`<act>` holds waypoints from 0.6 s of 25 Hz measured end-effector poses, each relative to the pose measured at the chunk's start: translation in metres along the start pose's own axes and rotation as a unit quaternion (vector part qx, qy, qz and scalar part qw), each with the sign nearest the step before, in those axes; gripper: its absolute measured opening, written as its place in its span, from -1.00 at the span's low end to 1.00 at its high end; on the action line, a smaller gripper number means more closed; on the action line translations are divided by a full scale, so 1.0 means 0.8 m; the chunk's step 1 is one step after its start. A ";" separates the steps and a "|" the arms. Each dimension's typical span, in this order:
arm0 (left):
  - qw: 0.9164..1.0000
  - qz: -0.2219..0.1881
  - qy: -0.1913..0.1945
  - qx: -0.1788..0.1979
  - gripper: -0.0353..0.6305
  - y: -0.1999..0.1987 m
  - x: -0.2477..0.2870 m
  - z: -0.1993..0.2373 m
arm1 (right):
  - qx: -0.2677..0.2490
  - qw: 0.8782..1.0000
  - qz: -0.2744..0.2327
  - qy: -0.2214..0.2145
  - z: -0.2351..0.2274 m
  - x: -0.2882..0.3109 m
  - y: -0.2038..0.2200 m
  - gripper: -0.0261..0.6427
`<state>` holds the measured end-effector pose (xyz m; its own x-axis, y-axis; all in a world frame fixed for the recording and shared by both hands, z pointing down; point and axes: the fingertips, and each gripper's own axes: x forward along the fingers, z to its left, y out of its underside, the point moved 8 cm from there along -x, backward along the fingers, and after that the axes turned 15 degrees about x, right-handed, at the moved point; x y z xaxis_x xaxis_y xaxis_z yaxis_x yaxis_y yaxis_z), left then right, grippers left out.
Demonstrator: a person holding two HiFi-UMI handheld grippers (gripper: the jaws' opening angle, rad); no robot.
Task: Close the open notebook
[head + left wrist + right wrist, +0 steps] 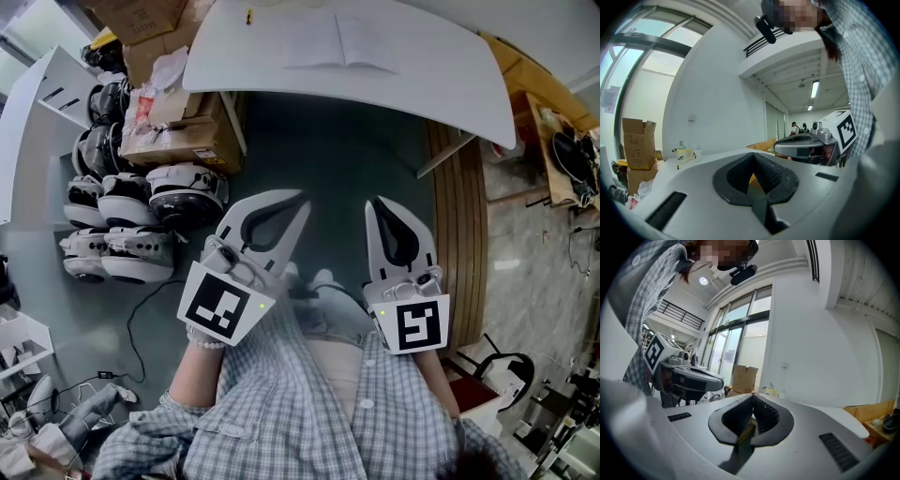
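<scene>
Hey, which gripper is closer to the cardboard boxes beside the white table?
Left. In the head view the left gripper is below and right of the cardboard boxes; the right gripper is farther right, past the left one.

**Place:** lab or workshop, open-plan, in a tall industrial shell.

**Evidence:**
- white-and-black machines (pixel 141 202) stacked in rows on the grey floor (pixel 328 150) at left (type not readable)
- cardboard boxes (pixel 183 141) heaped just beside them
- loose cables (pixel 141 342) trailing across the near left floor
- white counter (pixel 441 56) at the far side, bearing an open notebook (pixel 342 47)
- timber decking (pixel 464 206) along the right
- tall windows (pixel 736 338), a railed mezzanine (pixel 682 315) and a ceiling strip light (pixel 815 88)
</scene>
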<state>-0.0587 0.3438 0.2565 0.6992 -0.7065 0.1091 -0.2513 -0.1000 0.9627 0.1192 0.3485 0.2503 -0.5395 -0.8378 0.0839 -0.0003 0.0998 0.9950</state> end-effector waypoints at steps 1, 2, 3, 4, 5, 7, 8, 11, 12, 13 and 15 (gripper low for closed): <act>1.000 -0.001 0.001 0.000 -0.88 0.000 -0.001 0.001 | 0.001 1.000 0.000 0.002 0.000 0.001 0.000 -0.87; 1.000 -0.001 0.001 0.001 -0.88 0.001 -0.001 0.002 | 0.002 1.000 0.000 0.004 0.001 0.002 0.000 -0.87; 1.000 -0.001 0.002 0.000 -0.88 0.002 -0.002 0.004 | 0.003 1.000 -0.001 0.006 0.002 0.003 0.001 -0.87; 1.000 -0.001 0.003 0.000 -0.88 0.003 -0.004 0.005 | 0.004 1.000 -0.001 0.008 0.003 0.005 0.001 -0.86; 1.000 0.000 0.003 -0.001 -0.88 0.005 -0.005 0.008 | 0.006 1.000 -0.003 0.010 0.004 0.006 0.002 -0.87; 1.000 -0.001 0.000 -0.005 -0.88 0.008 -0.009 0.012 | 0.010 1.000 -0.008 0.017 0.007 0.009 0.002 -0.87; 1.000 -0.002 -0.002 -0.010 -0.88 0.009 -0.011 0.015 | 0.012 1.000 -0.011 0.020 0.008 0.009 0.003 -0.87; 1.000 -0.007 -0.010 -0.018 -0.88 0.014 -0.019 0.021 | 0.012 0.999 -0.017 0.031 0.011 0.008 0.003 -0.87; 1.000 -0.007 -0.012 -0.016 -0.88 0.015 -0.022 0.024 | 0.010 0.999 -0.018 0.035 0.012 0.009 0.003 -0.87; 1.000 -0.008 -0.013 -0.013 -0.88 0.016 -0.024 0.026 | 0.007 0.999 -0.018 0.037 0.013 0.009 0.004 -0.87; 1.000 -0.005 -0.013 -0.004 -0.88 0.019 -0.027 0.030 | 0.002 0.999 -0.018 0.041 0.016 0.011 0.004 -0.87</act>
<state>-0.0935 0.3406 0.2627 0.6846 -0.7231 0.0925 -0.2378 -0.1016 0.9660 0.1036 0.3480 0.2540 -0.4681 -0.8821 0.0525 -0.0222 0.0712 0.9972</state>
